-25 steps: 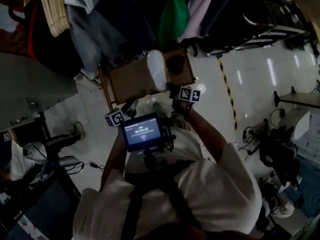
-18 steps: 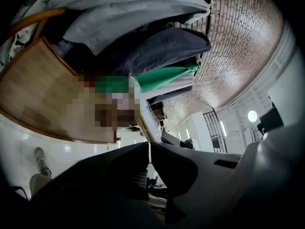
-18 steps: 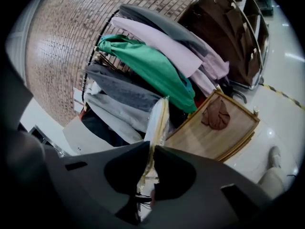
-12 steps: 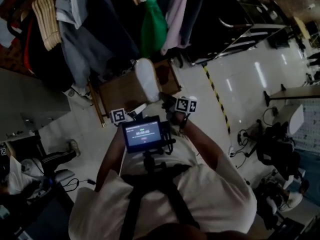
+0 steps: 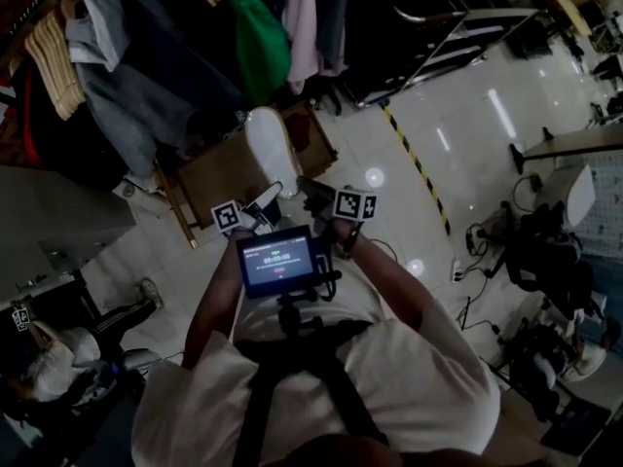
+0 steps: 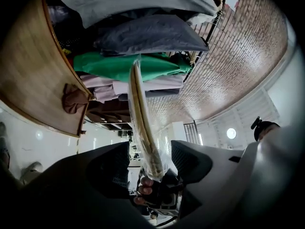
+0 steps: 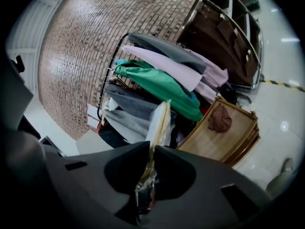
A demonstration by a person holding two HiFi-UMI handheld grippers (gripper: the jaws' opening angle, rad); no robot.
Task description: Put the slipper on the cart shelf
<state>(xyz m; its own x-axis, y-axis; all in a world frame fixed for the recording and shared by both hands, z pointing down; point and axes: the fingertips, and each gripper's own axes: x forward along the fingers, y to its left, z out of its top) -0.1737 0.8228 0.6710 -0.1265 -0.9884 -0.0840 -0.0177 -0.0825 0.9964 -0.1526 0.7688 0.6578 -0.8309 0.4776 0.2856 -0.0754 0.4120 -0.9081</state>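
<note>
The slipper [image 5: 271,149], white and wrapped in clear plastic, stands upright over the wooden cart shelf [image 5: 219,178]. My right gripper [image 5: 313,191] is shut on its lower end; in the right gripper view the jaws [image 7: 151,149] pinch the wrapped sole [image 7: 159,120]. My left gripper [image 5: 261,202] sits just left of it. Its jaws have just been opening and now stand wide in the left gripper view [image 6: 150,151]. The slipper [image 6: 142,123] runs edge-on between them, untouched by either pad. The shelf [image 6: 33,75] fills that view's left.
A crumpled brown cloth [image 7: 220,118] lies on the shelf [image 7: 228,142]. Hanging garments [image 5: 243,37] on a rack crowd behind the cart. Black-and-yellow tape [image 5: 419,168] crosses the glossy floor. Stands and cables [image 5: 545,261] occupy the right; a person [image 5: 44,358] is at lower left.
The left gripper's jaws have opened off the slipper and that gripper has drawn slightly back. The right gripper has lifted a little, still holding the slipper upright.
</note>
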